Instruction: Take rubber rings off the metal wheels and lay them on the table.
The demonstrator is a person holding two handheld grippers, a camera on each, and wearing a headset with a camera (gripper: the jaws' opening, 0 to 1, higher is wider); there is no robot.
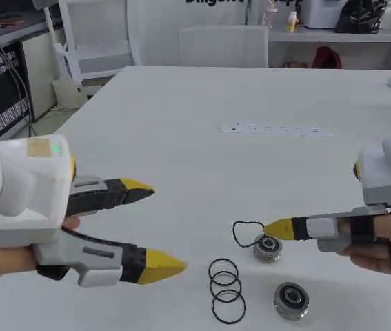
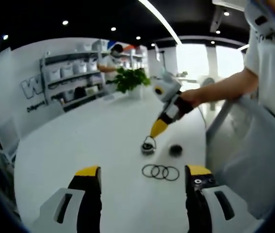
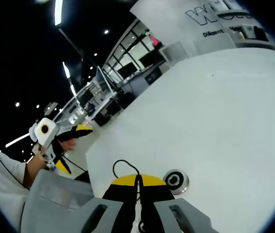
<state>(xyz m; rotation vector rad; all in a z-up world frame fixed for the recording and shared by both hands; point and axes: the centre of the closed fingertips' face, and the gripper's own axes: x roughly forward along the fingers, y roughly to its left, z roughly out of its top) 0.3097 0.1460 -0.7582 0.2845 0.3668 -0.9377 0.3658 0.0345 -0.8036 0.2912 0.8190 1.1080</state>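
The right tool (image 1: 269, 229) is pinching a black ring (image 1: 238, 232) that is looping leftward from the wheel (image 1: 267, 249) just beside its tip on the surface (image 1: 181, 138), so it is nearer than the left tool (image 1: 167, 227), which is hanging wide open well apart.

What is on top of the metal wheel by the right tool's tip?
A black rubber ring, pinched in the shut right tool, loops off the wheel. The tool tip covers where the ring meets the wheel.
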